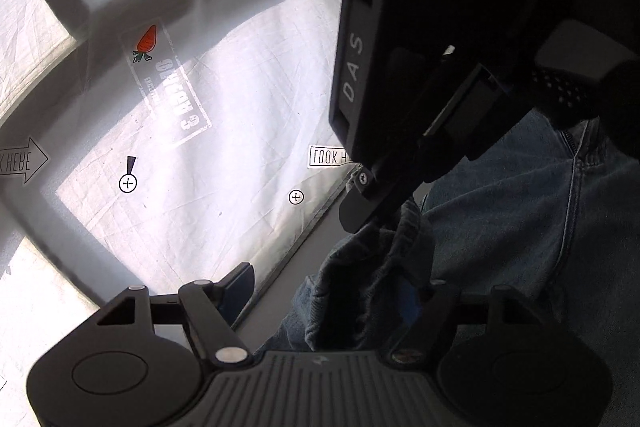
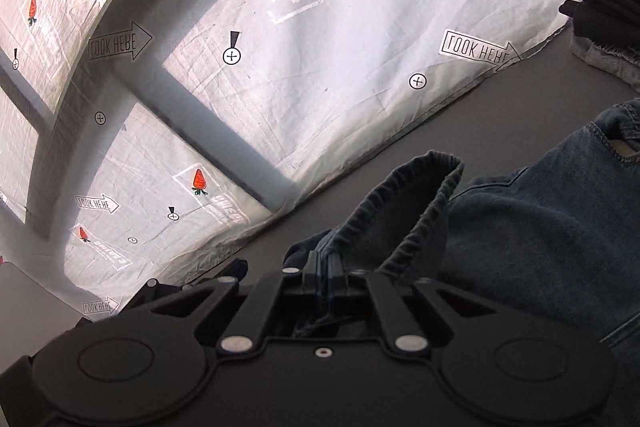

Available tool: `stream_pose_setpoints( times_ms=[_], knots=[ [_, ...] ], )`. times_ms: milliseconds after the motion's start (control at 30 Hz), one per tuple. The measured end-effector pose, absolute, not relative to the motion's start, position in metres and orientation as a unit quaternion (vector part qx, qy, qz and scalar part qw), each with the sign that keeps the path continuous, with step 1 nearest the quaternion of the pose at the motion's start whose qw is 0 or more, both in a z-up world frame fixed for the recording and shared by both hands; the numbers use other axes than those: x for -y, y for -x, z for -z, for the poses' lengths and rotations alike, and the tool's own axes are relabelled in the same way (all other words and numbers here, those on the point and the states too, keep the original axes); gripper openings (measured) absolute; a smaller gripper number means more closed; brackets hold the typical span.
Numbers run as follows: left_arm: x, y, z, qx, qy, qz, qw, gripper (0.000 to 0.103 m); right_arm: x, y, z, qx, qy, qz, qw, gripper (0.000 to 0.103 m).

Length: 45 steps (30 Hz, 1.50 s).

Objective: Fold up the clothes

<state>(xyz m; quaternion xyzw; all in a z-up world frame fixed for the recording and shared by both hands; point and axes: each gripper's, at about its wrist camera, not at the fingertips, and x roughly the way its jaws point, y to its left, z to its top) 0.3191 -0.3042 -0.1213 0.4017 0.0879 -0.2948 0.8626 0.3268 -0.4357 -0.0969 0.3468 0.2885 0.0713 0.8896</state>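
Right gripper [image 2: 323,267] was clamped on the gathered cuff of the denim garment [image 2: 540,227], jaws fully together with fabric pinched between them. Left gripper [image 1: 340,287] had its jaws spread, bunched denim between the fingers, no squeeze that I could see. Garment lay on the grey table [image 2: 400,131] beside the white printed sheet [image 2: 360,7]. Dark folded clothes [image 2: 608,15] sat at the far edge.

jeans [image 2: 540,235] right of printed sheet [image 2: 340,27]
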Motion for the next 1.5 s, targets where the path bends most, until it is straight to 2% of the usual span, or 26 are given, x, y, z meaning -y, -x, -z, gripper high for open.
stream_pose_setpoints(
  times_ms=[33, 67, 100, 133, 333, 500, 667, 767, 867, 933, 1033, 1267, 1500],
  knots=[
    [0.306, -0.318, 0.123, -0.088, -0.408, 0.303, 0.857, 0.052, 0.437, -0.327, 0.098, -0.288, -0.349, -0.071, 0.889, 0.003],
    [0.307, -0.318, 0.123, -0.092, -0.409, 0.309, 0.854, 0.04, 0.437, -0.326, 0.098, -0.287, -0.349, -0.071, 0.889, 0.003],
    [0.307, -0.317, 0.123, -0.096, -0.403, 0.309, 0.856, 0.014, 0.436, -0.324, 0.098, -0.287, -0.348, -0.07, 0.89, 0.003],
    [0.308, -0.317, 0.123, -0.101, -0.398, 0.308, 0.858, 0.011, 0.436, -0.324, 0.097, -0.287, -0.345, -0.07, 0.891, 0.003],
    [0.29, -0.315, 0.107, -0.079, -0.37, 0.263, 0.888, 0.01, 0.429, -0.319, 0.085, -0.283, -0.326, -0.084, 0.898, 0.003],
    [0.238, -0.34, 0.063, -0.079, -0.313, 0.153, 0.934, 0.01, 0.427, -0.308, 0.061, -0.25, -0.332, -0.111, 0.903, 0.017],
    [0.117, -0.363, 0.008, -0.09, -0.205, -0.025, 0.974, 0.01, 0.423, -0.3, 0.049, -0.256, -0.279, -0.086, 0.922, 0.018],
    [0.037, -0.366, 0.002, -0.118, -0.173, -0.151, 0.966, 0.011, 0.423, -0.296, 0.058, -0.274, -0.29, -0.073, 0.914, 0.02],
    [-0.046, -0.364, 0.023, -0.195, -0.115, -0.277, 0.934, 0.026, 0.42, -0.294, 0.071, -0.3, -0.296, -0.06, 0.905, 0.026],
    [-0.104, -0.348, 0.049, -0.26, -0.02, -0.348, 0.901, 0.043, 0.414, -0.294, 0.077, -0.319, -0.289, -0.054, 0.901, 0.03],
    [-0.156, -0.309, 0.093, -0.322, 0.103, -0.386, 0.859, 0.044, 0.404, -0.296, 0.083, -0.345, -0.27, -0.052, 0.897, 0.037],
    [-0.134, -0.263, 0.151, -0.382, 0.211, -0.315, 0.843, 0.045, 0.375, -0.308, 0.092, -0.397, -0.222, -0.064, 0.888, 0.04],
    [-0.091, -0.317, 0.154, -0.385, 0.229, -0.201, 0.871, 0.046, 0.334, -0.326, 0.097, -0.437, -0.129, -0.087, 0.886, 0.046]
  ],
)
